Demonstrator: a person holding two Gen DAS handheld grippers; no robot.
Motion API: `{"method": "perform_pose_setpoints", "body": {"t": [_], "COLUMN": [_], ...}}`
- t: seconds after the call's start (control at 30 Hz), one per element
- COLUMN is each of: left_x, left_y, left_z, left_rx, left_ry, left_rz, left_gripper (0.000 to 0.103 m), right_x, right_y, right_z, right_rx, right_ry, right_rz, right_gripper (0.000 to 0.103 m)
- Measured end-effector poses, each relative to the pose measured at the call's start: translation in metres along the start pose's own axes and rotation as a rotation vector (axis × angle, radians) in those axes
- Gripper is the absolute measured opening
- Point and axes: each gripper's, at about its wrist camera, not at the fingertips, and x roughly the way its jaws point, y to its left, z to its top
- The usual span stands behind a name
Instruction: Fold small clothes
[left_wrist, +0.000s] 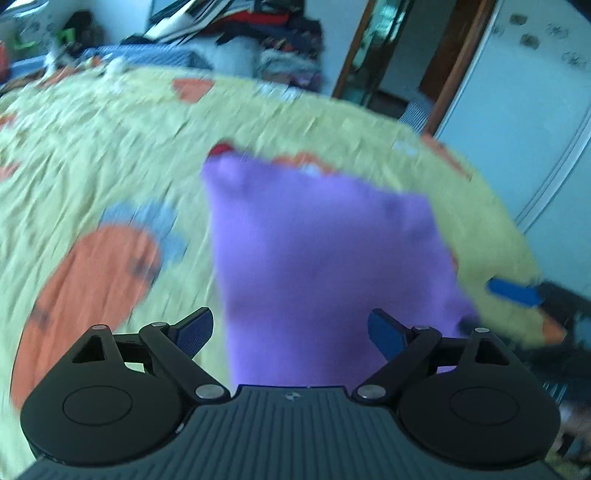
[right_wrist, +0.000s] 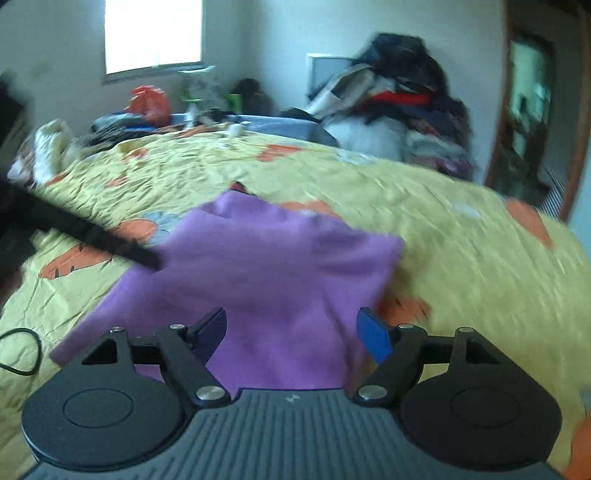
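From my left gripper, jaws spread wide and empty, the purple garment lies flat on the yellow patterned bedspread, its long axis running straight away from me. It looks like soft, smooth knit, roughly rectangular, blurred at the edges. My right gripper is likewise wide apart, holding nothing, the same cloth beneath it.
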Motion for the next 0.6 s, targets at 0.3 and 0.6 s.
{"method": "perform_pose_setpoints", "body": {"t": [0.3, 0.6], "left_x": [0.069, 0.036], "left_y": [0.020, 0.044], "left_z": [0.033, 0.004], "left_rx": [-0.019, -0.137], "left_ry": [0.163, 0.194], "left_rz": [0.053, -0.050], "left_gripper": [0.095, 0.096], "right_x": [0.039, 0.030], "right_y": [-0.017, -0.025], "right_z": [0.005, 0.003], "right_rx": [0.066, 0.078], "right_ry": [0.159, 0.181], "right_rz": [-0.064, -0.093], "right_gripper": [0.080, 0.082]}}
